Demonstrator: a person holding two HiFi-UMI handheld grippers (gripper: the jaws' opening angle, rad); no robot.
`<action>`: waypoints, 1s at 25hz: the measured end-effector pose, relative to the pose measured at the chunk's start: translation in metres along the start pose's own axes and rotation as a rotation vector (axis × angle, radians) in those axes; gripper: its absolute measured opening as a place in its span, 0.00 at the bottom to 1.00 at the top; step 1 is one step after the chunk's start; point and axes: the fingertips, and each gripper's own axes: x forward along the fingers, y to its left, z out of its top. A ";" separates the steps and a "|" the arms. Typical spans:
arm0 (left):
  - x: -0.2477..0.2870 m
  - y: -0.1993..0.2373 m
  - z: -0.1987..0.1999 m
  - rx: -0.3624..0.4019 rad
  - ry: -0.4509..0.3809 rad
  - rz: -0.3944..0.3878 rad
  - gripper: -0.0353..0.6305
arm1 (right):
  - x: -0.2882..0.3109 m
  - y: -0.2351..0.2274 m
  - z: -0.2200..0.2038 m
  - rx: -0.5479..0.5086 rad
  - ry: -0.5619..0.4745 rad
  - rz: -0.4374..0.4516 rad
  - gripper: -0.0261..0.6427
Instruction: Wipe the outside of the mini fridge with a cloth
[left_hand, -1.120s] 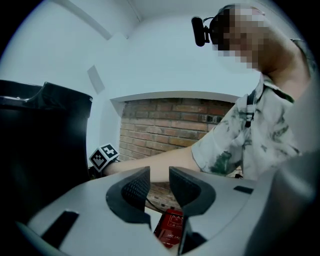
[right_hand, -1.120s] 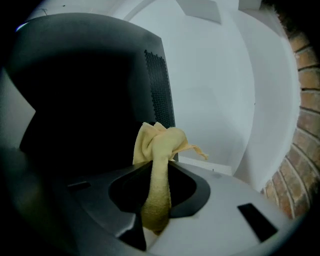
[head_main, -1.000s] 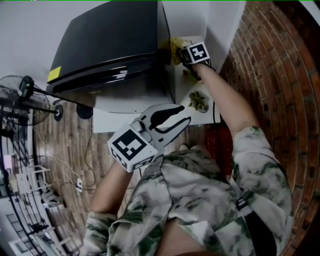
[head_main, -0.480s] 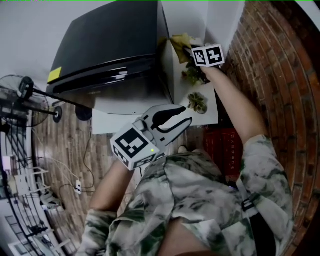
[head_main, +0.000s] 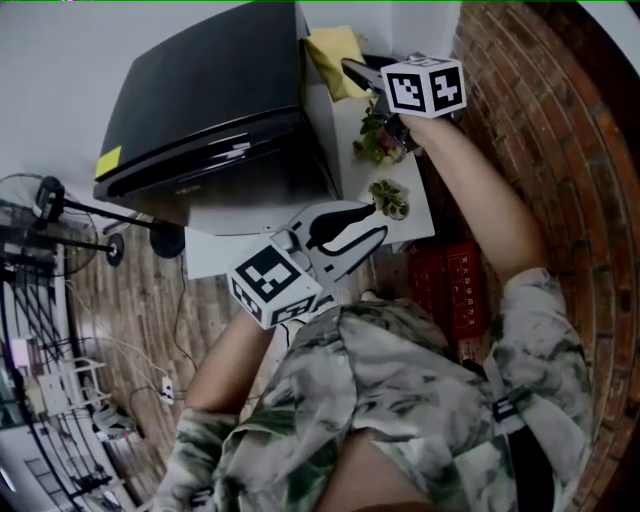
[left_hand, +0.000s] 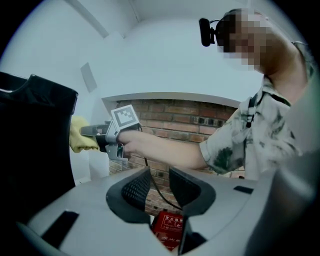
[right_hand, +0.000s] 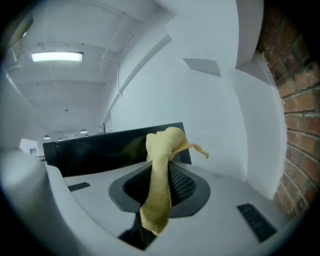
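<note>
Right gripper view: right tongs (right_hand: 162, 189) pinch the yellow cloth (right_hand: 161, 146) at the black mini fridge's (head_main: 200, 90) upper right edge; left tongs (left_hand: 159, 186) spread, empty. The narrow pinch risks the cloth slipping mid-wipe.

light: cool, even | source: ceiling lamp (right_hand: 56, 57) | edges: fisheye-warped, dark | foreground: seemingly soft

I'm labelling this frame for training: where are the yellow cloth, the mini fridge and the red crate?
yellow cloth (head_main: 333, 45), head view, its bunched middle.
mini fridge (head_main: 210, 90), head view, its black top surface.
red crate (head_main: 455, 285), head view, middle of its visible face.
</note>
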 end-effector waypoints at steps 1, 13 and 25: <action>-0.001 0.000 0.000 0.002 0.001 0.000 0.23 | 0.000 0.005 0.004 0.000 -0.010 0.006 0.17; -0.014 0.002 -0.010 -0.029 0.011 0.052 0.23 | 0.037 0.002 -0.067 0.042 0.096 0.003 0.17; -0.014 0.007 -0.020 -0.062 0.033 0.113 0.23 | 0.062 -0.027 -0.173 0.086 0.238 -0.044 0.17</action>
